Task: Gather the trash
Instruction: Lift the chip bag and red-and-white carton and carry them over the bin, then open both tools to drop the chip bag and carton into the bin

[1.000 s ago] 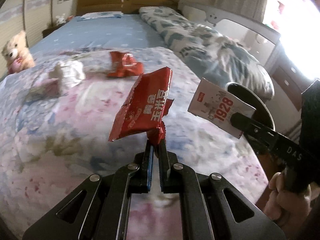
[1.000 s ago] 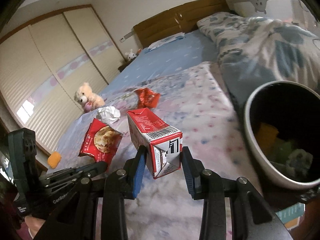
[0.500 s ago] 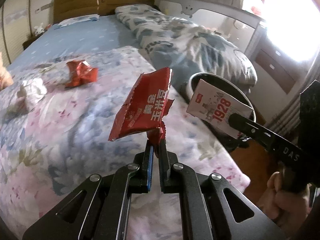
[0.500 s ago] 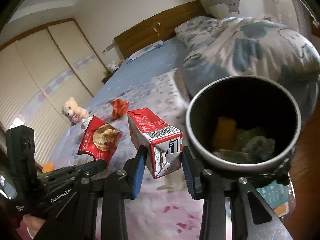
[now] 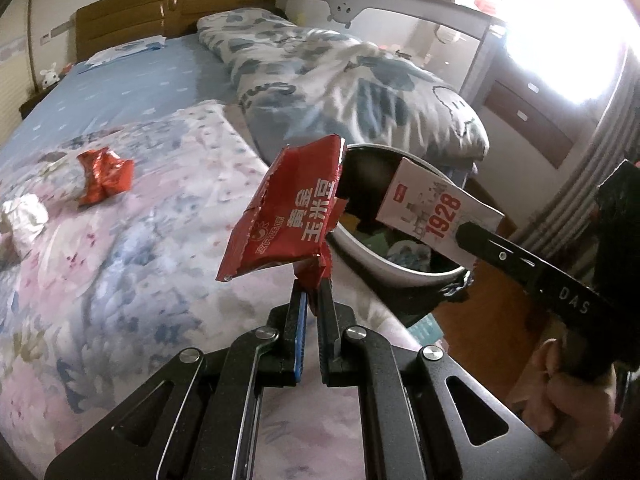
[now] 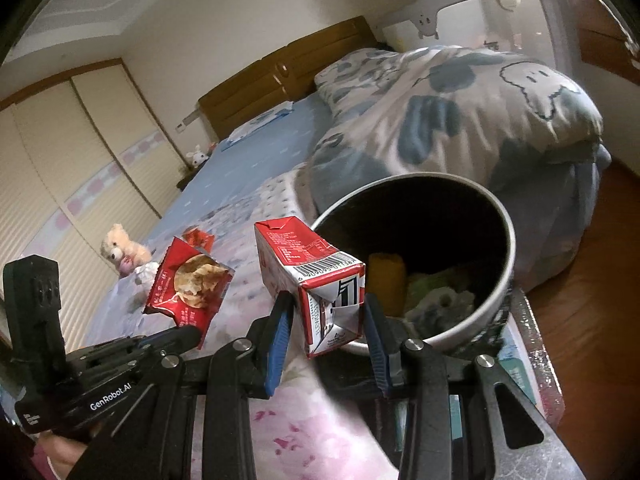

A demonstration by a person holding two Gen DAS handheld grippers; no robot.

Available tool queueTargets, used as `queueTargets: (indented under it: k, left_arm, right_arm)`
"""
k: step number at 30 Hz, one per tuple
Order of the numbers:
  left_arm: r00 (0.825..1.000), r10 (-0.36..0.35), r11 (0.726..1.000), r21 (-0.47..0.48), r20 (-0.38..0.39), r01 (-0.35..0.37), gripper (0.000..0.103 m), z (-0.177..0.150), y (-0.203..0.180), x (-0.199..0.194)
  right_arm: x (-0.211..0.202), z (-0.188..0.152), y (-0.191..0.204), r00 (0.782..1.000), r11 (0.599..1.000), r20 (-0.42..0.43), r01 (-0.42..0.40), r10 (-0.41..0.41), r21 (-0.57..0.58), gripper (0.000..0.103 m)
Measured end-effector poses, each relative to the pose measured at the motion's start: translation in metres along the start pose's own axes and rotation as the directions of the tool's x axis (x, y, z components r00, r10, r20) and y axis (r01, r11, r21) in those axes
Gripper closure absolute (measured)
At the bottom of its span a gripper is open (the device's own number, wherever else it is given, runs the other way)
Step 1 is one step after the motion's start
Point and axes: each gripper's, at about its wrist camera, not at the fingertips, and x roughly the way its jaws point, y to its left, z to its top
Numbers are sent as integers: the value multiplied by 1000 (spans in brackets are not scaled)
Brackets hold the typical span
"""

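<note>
Red snack wrapper [image 5: 288, 212] and milk carton [image 6: 316, 280] between closed jaws.

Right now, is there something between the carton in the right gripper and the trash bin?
No. In the right wrist view the carton hangs right before the trash bin; nothing lies between them.

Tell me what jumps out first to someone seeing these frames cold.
Two pieces of trash held in the air: the left gripper pinches a torn red foil snack wrapper by its bottom corner, and the right gripper clamps a red-and-white drink carton. Just beyond both sits the round grey waste bin, already holding rubbish, at the bed's edge. A crumpled red wrapper lies on the floral bedspread.
</note>
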Motion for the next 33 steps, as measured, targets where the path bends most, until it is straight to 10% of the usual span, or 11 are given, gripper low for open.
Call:
queueTargets:
  k: [33]
  left_arm:
    - [998, -26, 995, 92, -52, 31, 99, 43, -62, 48]
  right_arm:
    - [5, 31, -56, 994, 993, 9, 106, -107, 50, 67]
